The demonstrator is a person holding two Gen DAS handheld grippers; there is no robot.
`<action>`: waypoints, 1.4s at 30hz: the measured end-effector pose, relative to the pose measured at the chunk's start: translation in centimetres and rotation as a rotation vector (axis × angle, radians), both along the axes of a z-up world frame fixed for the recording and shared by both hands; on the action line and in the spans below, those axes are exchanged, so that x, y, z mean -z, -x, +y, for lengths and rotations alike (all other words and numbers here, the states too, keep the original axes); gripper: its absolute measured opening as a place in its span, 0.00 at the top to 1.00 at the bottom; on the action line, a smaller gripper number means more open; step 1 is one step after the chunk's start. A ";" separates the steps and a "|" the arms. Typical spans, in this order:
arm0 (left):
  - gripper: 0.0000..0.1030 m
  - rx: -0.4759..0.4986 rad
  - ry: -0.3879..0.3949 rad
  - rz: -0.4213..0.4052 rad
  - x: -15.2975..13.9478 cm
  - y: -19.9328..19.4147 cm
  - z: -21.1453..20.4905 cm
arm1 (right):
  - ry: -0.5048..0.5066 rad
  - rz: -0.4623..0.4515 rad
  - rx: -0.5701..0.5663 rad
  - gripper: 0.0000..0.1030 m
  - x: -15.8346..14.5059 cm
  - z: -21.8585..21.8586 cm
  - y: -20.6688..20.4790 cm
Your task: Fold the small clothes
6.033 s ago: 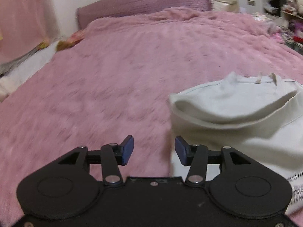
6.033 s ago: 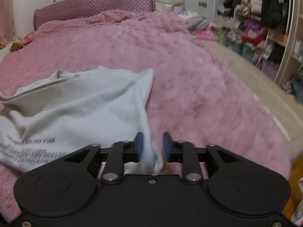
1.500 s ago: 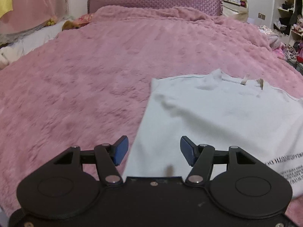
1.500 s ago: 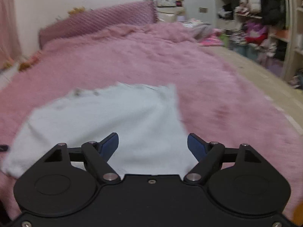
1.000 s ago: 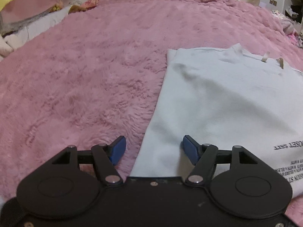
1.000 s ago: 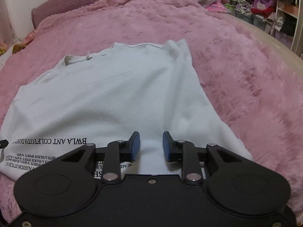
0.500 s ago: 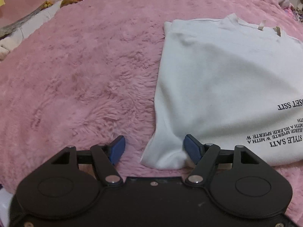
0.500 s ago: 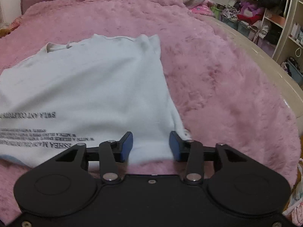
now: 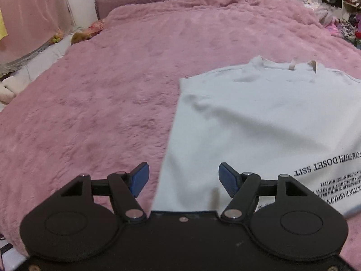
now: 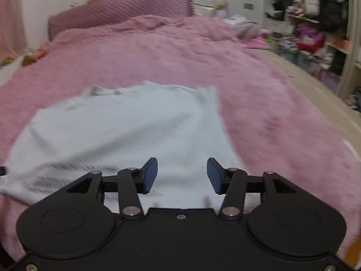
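Nearest each camera, black grippers: left gripper (image 9: 183,179) wide open over the shirt's near left edge, right gripper (image 10: 181,175) just opened, jaws parted above the hem, pinching nothing. Beyond, pale shirt (image 9: 259,122) spread flat, print up, collar far, on the pink blanket (image 9: 101,94). Likely risks: plush pile snagging a fingertip, or uneven pinches skewing the fold.

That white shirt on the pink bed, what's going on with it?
A person holding a gripper in each hand is folding it. The white shirt lies spread flat on the pink blanket. The left gripper is open over one side; the right gripper has just been opening, nothing between its fingers.
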State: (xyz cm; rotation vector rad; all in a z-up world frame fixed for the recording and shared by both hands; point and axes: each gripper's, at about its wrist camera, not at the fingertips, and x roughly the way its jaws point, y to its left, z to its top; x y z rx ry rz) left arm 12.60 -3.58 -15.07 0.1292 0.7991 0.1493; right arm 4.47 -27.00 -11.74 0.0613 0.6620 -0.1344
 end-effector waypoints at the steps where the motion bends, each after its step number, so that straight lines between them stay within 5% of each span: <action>1: 0.32 -0.006 -0.004 0.015 0.6 -0.4 -0.1 | -0.011 -0.009 -0.026 0.56 0.0 0.8 -0.9; 6: 0.29 -0.034 0.044 0.078 3.4 -0.5 1.3 | -0.107 -0.022 -0.176 0.56 1.9 4.9 -3.9; 11: 0.31 -0.068 0.092 0.086 2.3 -0.6 1.8 | -0.058 0.142 -0.181 0.56 6.7 6.1 -5.3; 17: 0.31 0.005 0.079 -0.019 -1.5 0.3 -1.1 | -0.080 0.147 -0.182 0.55 5.0 5.9 -5.0; 22: 0.31 0.062 0.097 -0.051 -1.9 -0.5 -5.3 | -0.095 0.113 -0.162 0.51 3.5 5.7 -3.1; 28: 0.30 0.082 -0.103 0.095 3.4 -2.5 -11.0 | -0.058 0.111 -0.098 0.50 3.1 4.5 -2.0; 32: 0.31 0.075 -0.106 0.113 4.7 -2.8 -11.3 | -0.007 0.115 0.011 0.48 3.2 1.8 -0.8; 36: 0.31 0.068 -0.051 0.110 2.5 -2.3 -10.0 | -0.086 0.099 0.077 0.48 3.2 -1.9 0.3; 40: 0.31 0.004 -0.014 0.022 0.4 -1.1 -7.8 | -0.093 0.053 0.125 0.48 2.0 -3.2 1.0; 42: 0.30 0.000 -0.043 0.099 1.8 -2.0 -7.3 | -0.054 0.038 0.147 0.47 1.4 -3.4 1.2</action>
